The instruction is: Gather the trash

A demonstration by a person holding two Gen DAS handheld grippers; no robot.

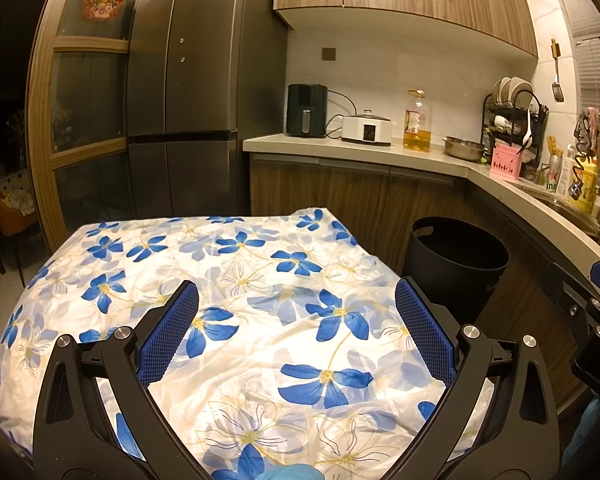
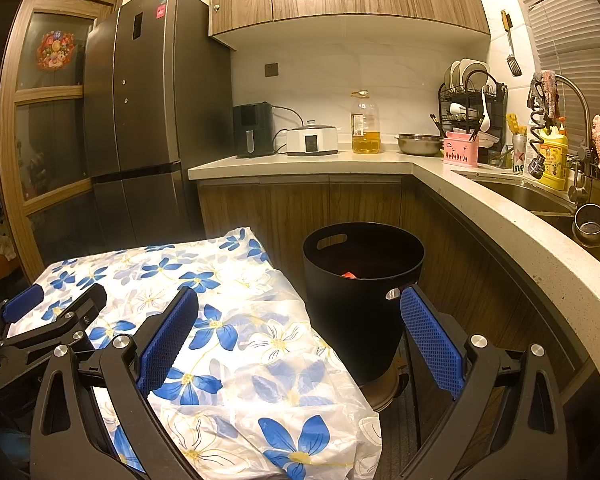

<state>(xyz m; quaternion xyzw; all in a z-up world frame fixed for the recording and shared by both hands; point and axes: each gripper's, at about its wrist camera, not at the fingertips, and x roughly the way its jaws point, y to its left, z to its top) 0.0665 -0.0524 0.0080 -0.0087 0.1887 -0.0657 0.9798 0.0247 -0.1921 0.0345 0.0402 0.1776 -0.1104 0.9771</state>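
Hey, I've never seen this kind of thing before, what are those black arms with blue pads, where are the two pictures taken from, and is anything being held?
Those are two handheld grippers, each worked by a person, with a camera looking along its fingers. One picture is from the left gripper, the other from the right gripper. Both stand open and hold nothing. Below them lies a table under a blue-flowered cloth, with no loose item visible on it. Beside the table stands a black bin with something red inside. Behind are a fridge and a kitchen counter.
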